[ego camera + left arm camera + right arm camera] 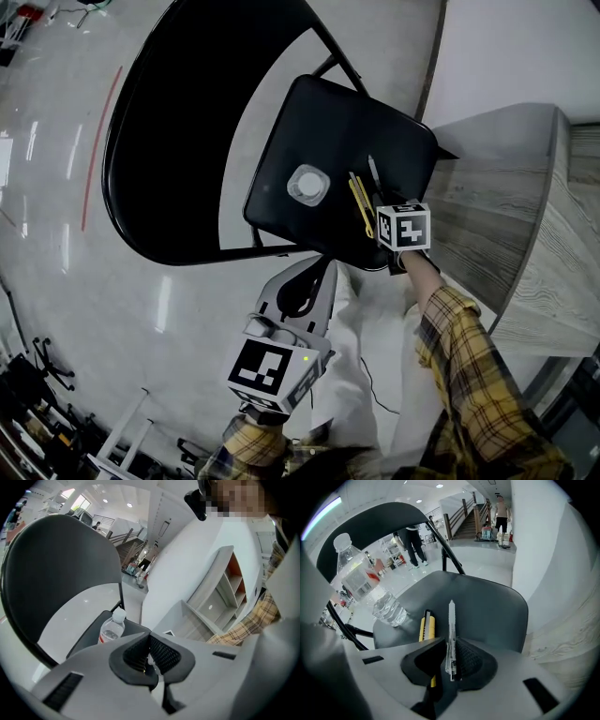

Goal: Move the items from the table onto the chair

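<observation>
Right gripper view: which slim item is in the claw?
The clear pen, pinched in the right claw; the yellow utility knife lies free on the chair seat.

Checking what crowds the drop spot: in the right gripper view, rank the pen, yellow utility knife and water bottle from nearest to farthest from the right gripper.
1. pen, clamped between the right gripper's jaws.
2. yellow utility knife, lying on the seat just left of the pen.
3. water bottle, farther left on the seat.
</observation>
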`<state>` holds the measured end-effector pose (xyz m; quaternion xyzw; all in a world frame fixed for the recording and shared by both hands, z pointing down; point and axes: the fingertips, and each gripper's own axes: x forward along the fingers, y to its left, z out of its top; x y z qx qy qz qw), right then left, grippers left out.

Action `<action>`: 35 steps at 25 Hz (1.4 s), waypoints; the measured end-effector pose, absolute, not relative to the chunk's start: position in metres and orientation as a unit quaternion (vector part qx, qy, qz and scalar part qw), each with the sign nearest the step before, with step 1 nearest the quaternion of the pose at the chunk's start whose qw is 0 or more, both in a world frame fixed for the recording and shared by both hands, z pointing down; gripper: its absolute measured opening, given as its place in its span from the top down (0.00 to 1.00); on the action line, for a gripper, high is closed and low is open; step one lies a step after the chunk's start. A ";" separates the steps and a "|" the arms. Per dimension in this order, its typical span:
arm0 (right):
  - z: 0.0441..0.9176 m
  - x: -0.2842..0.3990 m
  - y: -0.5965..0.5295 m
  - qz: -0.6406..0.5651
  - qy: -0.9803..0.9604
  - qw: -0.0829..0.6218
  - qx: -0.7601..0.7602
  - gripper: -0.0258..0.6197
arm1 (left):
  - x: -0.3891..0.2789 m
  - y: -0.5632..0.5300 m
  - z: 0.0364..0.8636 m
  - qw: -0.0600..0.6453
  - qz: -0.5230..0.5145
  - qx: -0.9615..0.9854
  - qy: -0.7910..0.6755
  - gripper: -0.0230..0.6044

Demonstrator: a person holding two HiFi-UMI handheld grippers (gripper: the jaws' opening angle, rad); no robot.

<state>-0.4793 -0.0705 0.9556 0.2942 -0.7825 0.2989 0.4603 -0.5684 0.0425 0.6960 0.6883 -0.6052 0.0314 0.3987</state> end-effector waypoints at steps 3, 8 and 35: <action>0.951 -0.480 -0.067 0.306 -0.787 0.454 0.284 0.86 | -0.567 0.038 0.693 0.393 0.029 0.691 -0.606 0.96; 0.904 -0.499 -0.068 0.310 -0.811 0.408 0.284 0.86 | -0.565 0.026 0.673 0.370 0.041 0.706 -0.602 0.96; 0.379 -0.290 0.008 0.209 -0.957 0.078 0.188 0.93 | -0.347 -0.003 0.356 0.202 0.021 0.784 -0.586 0.96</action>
